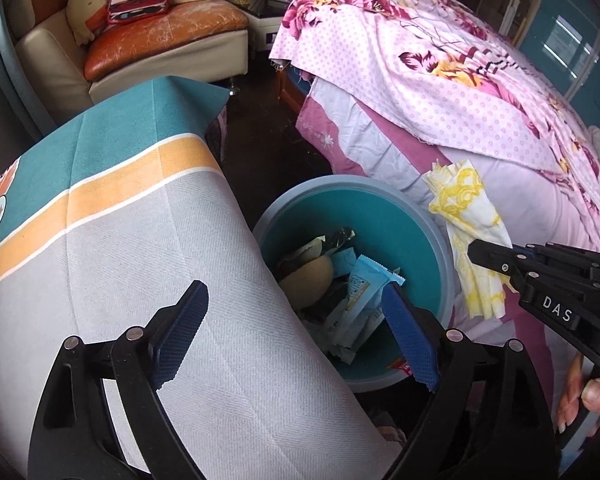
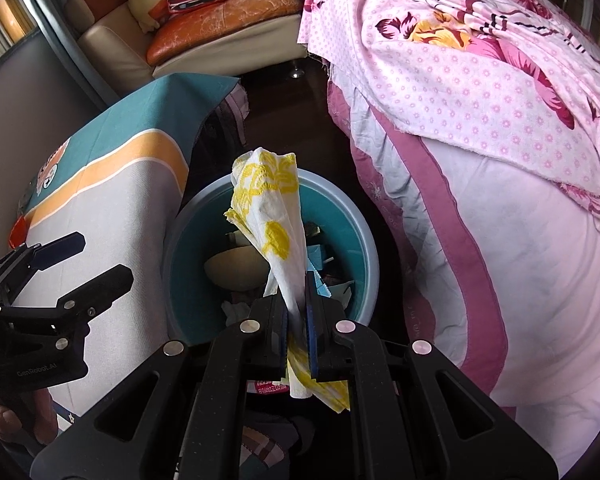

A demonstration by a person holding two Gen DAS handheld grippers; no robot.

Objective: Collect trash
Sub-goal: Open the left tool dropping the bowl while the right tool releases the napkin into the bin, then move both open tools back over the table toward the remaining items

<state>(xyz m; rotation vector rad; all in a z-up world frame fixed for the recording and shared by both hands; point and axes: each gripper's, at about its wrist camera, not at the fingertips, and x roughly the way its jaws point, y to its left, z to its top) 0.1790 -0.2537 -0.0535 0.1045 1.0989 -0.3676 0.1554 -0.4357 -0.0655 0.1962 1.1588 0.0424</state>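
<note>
Bed (image 1: 480, 92): fills the right of both views, draped in a pink dotted and flowered sheet over a pale lilac cover with a mauve band.
Table (image 1: 120, 240): on the left, under a cloth of grey, orange stripe and teal; its edge hides part of the bin's rim.
Sofa (image 1: 148, 40): at the far end of the room, cream with an orange seat cushion and pillows on it.
Trash bin (image 1: 428, 248): round, teal inside with a pale blue rim, on the dark floor between table and bed; wrappers and other scraps lie in it.
Left gripper (image 1: 300, 332): jaws spread wide with nothing between the blue pads, held over the table edge and the bin.
Right gripper (image 2: 298, 320): clenched on the napkin, held above the bin, near its edge on the bed's side.
Napkin (image 2: 276, 208): white with a yellow print, crumpled, standing up out of the right gripper's pads, its loose tail hanging below them.
</note>
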